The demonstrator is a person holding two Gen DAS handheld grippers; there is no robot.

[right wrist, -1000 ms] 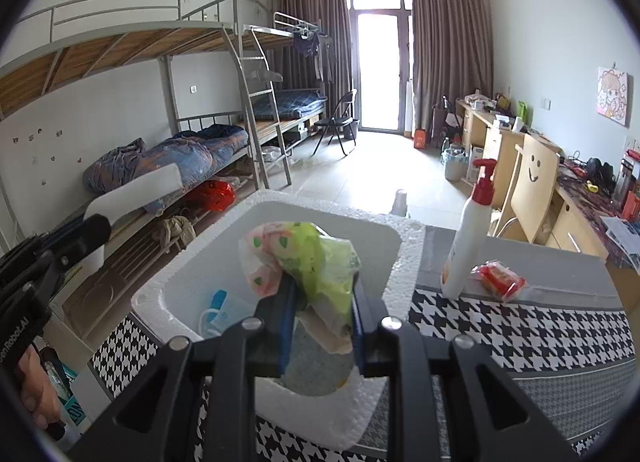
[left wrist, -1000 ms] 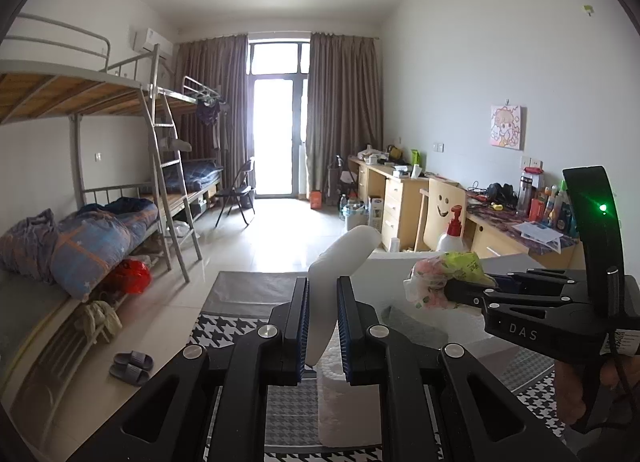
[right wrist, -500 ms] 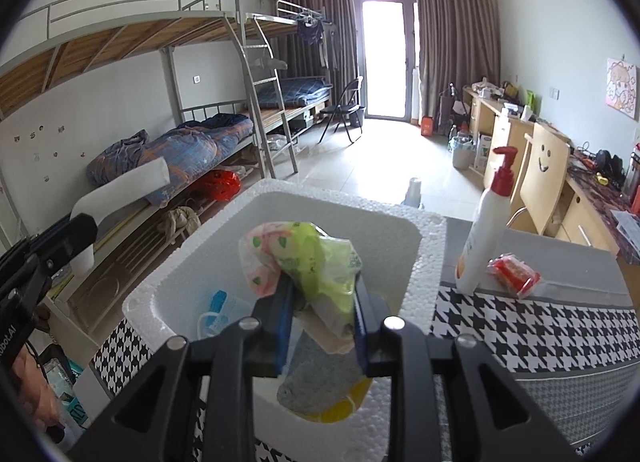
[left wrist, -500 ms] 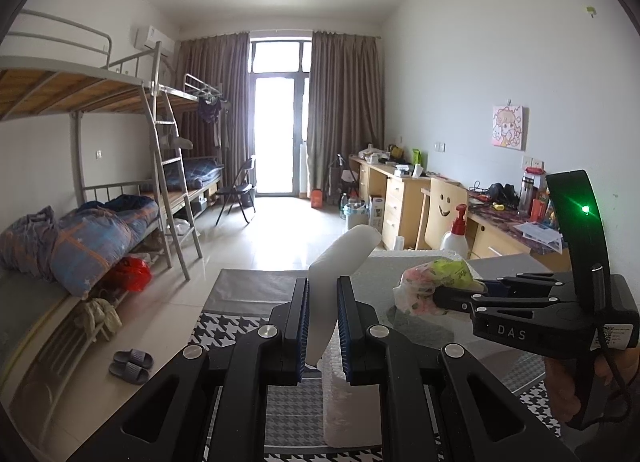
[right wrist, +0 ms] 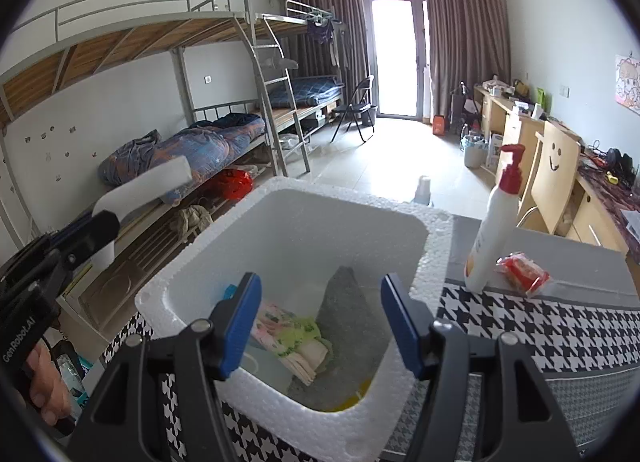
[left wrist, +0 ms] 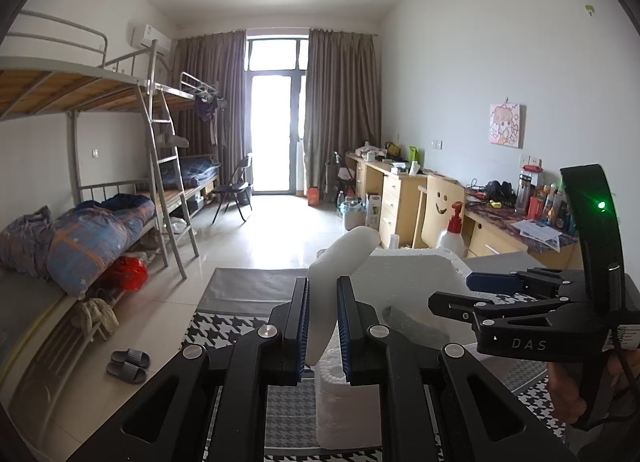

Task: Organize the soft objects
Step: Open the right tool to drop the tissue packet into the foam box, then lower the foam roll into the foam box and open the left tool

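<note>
right gripper: over the near part of the foam box, jaws opening, nothing between the pads; it points down into the box.
floral cloth: lies folded on the box floor, below and slightly left of the right gripper's gap, touching a grey cloth that leans up beside it.
left gripper: nearly closed on a white foam piece, pads pressing both its flat sides.
foam piece axis: long and narrow, rising from the jaws up and away toward the box, tilted to the right.
box from left gripper: just ahead and to its right; the piece's far end already overlaps the box rim in the left wrist view.
nearer hand: judged the left, since it alone carries something to put in.
bench: checked cloth, with a pump bottle and a red packet right of the box.
</note>
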